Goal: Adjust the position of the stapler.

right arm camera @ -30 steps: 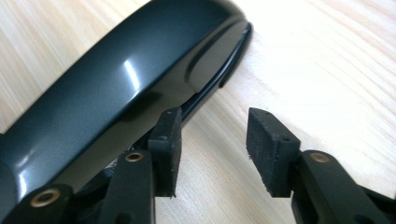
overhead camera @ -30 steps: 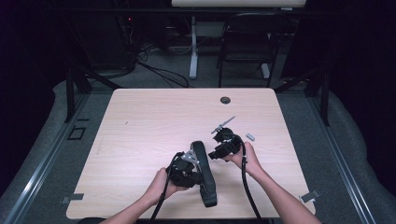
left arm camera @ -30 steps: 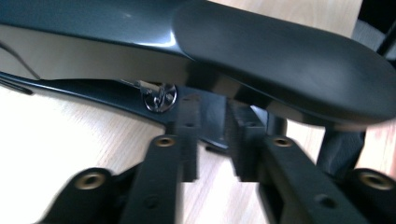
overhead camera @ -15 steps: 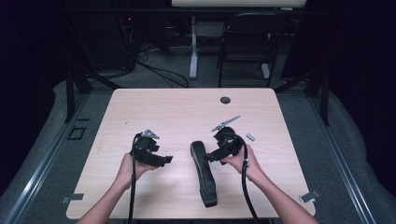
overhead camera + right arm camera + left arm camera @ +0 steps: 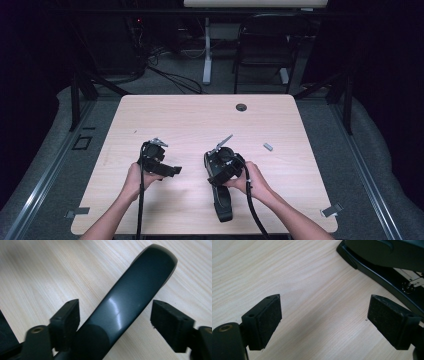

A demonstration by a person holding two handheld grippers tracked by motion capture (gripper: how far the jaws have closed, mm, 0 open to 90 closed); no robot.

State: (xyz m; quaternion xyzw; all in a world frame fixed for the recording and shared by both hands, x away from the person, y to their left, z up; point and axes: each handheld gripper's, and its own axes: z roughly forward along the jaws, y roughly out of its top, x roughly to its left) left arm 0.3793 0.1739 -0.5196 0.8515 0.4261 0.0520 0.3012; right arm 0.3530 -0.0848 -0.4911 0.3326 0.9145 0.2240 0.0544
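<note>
A: Where is the stapler [image 5: 222, 197] located?

B: It is laid on the table [image 5: 190, 115], right of centre toward the near edge, with its long body running toward the person. In the right gripper view its rounded dark top [image 5: 130, 302] is seen passing up between the two black jaws.

A: How is the right gripper [image 5: 223, 167] set?

B: It is held over the far end of the stapler. Its jaws have just been closing a little, yet a gap is left at each pad — the stapler is straddled, not clamped.

A: And the left gripper [image 5: 172, 171]?

B: It is held well apart from the stapler, left of centre. Its jaws have just been opening and are spread wide — only bare wood is seen between them. In the left gripper view the stapler's base [image 5: 387, 272] is seen beyond the far pad.

A: Anything else on the table?

B: A small grey piece [image 5: 268, 147] is seen lying to the right, and a round hole [image 5: 241, 107] is set near the far edge.
</note>
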